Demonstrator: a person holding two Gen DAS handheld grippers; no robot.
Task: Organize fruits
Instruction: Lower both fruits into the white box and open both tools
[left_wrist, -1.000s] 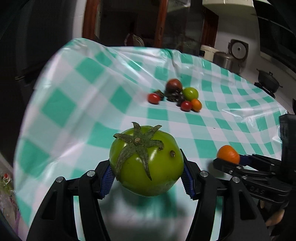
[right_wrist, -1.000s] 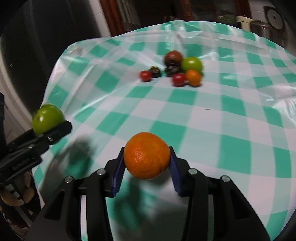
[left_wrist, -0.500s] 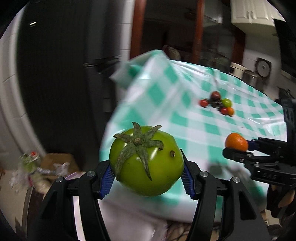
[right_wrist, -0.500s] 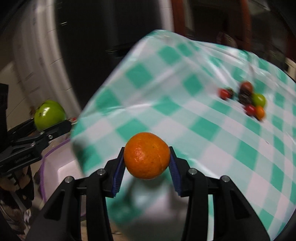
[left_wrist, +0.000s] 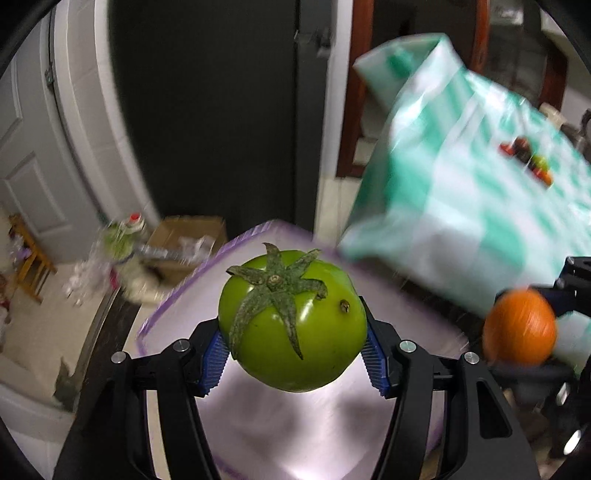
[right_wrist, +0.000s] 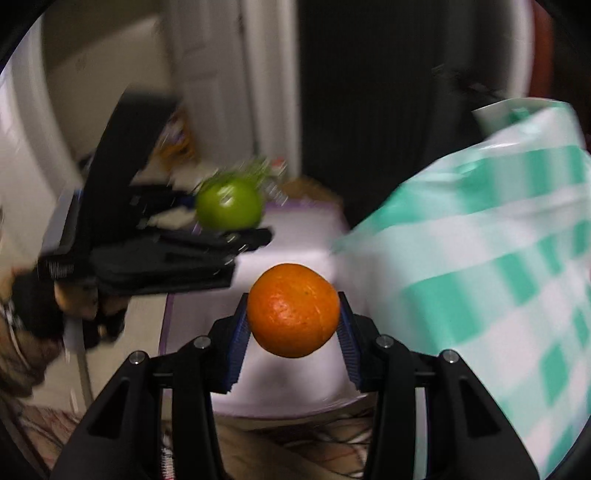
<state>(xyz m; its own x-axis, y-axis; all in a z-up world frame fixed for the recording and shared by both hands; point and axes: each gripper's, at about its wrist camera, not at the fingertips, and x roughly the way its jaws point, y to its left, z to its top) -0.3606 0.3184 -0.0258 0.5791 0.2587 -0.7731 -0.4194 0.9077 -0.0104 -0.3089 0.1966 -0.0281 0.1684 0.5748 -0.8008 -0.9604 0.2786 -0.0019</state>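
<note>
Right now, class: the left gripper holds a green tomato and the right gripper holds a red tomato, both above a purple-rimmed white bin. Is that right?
One thing is wrong. The right gripper holds an orange, as the right wrist view shows. The left gripper does hold the green tomato, both above the purple-rimmed white bin.

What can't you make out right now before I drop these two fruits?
- Purple-rimmed bin interior: both views, blocked by the green tomato and orange.
- Fruit pile on the tablecloth: left wrist view, small and motion-blurred.
- Floor clutter: blurred.
</note>
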